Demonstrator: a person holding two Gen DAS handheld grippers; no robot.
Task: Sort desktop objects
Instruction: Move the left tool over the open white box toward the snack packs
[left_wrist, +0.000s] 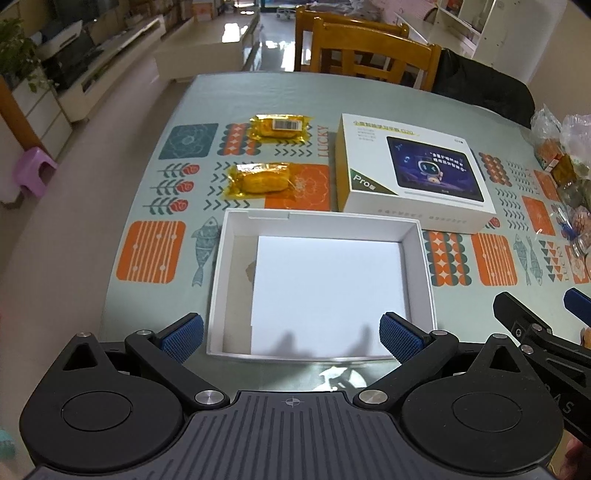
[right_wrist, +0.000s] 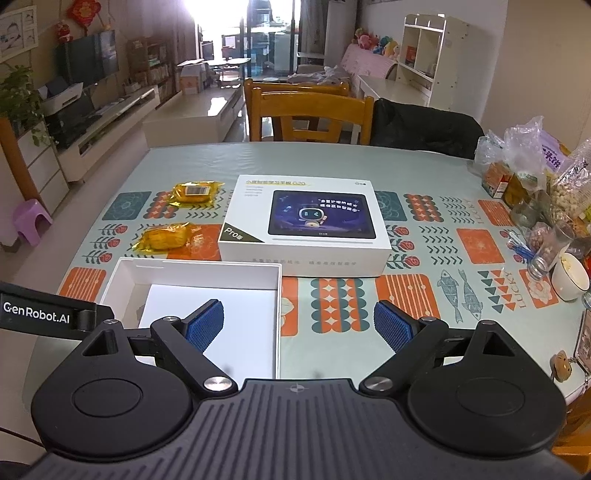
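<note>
Left wrist: nearer snack packet (left_wrist: 261, 180) lengthwise left-right.

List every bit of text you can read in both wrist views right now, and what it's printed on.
"Pro": green corner of the tablet box lid.
"LUCKY": tablecloth, repeated in places.
"GenRobot.AI": left gripper body, seen from the right wrist.
Chinese heading and "G20" on the lid: too blurred to confirm.
Barcode label on the far yellow snack pack: digits unreadable.
Bags at the table's right edge: print illegible.

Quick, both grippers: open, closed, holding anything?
Left gripper: open, empty, above the white tray.
Right gripper: open, empty.
</note>
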